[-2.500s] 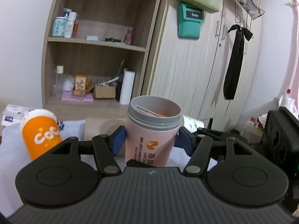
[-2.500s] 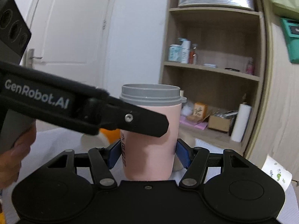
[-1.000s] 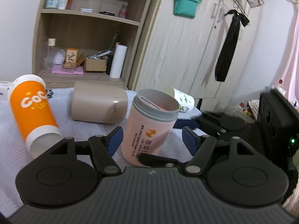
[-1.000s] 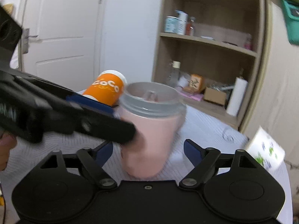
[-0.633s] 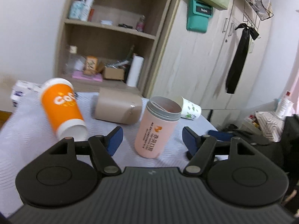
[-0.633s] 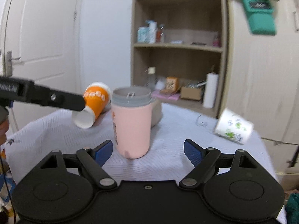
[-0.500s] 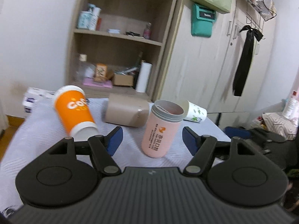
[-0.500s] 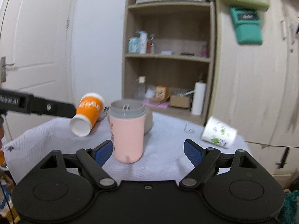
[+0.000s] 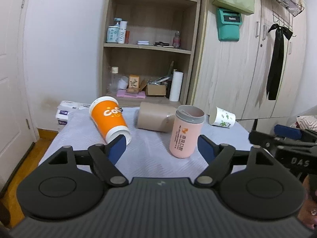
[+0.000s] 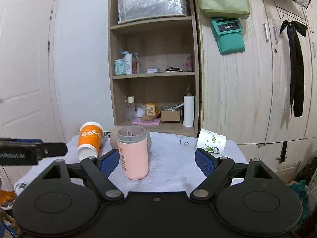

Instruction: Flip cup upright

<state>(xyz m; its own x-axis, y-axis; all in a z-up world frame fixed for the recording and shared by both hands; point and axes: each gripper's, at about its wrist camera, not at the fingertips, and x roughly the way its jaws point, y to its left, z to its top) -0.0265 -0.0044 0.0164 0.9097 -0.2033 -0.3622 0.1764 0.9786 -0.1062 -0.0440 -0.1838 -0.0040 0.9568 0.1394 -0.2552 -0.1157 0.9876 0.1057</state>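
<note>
Pink cup (image 9: 186, 134) stands upright, mouth up, on table (image 9: 83, 127); left gripper (image 9: 160, 145) & right gripper (image 10: 156, 159) hang released, empty; job apparently done.

The tan cup (image 10: 114, 136) is lying mostly hidden behind the pink cup (image 10: 133, 152) in the right wrist view, only its ends showing. The left gripper's blue pad (image 9: 117, 146) is covering part of the orange cup (image 9: 108, 118) mouth. The right gripper (image 9: 285, 136) is running off the picture's right edge. Labels on the shelf bottles (image 9: 116, 32) are staying too small to read.
</note>
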